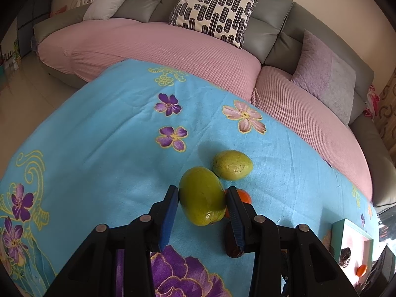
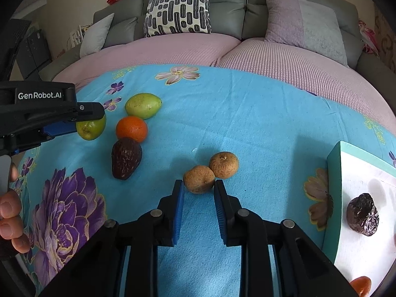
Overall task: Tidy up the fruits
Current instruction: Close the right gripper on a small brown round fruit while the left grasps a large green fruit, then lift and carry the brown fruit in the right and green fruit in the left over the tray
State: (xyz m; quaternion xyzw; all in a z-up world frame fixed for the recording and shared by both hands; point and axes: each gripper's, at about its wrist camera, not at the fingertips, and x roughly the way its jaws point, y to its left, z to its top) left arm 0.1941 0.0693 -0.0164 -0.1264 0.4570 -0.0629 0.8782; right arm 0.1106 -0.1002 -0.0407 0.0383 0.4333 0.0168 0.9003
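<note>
Counted on the blue blanket (image 2: 247, 113): two green fruits, one orange (image 2: 132, 128), one dark wrinkled fruit (image 2: 126, 158), two brown fruits. One green fruit (image 1: 201, 199) is gripped by the left gripper (image 1: 202, 198) fingers. The near brown fruit (image 2: 198, 179) is flanked by the right gripper (image 2: 199, 188), fingers parted. Inside the box (image 2: 334, 173): one dark fruit (image 2: 362, 214), one orange piece (image 2: 361, 284).

The only words I can read are "GenRobot.AI", in white on the black body of my left tongs (image 2: 90, 121).

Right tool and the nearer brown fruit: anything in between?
Nothing visible. The right tool is open, and the nearer brown fruit sits right at its fingertips; the second brown fruit lies behind, touching it.
</note>
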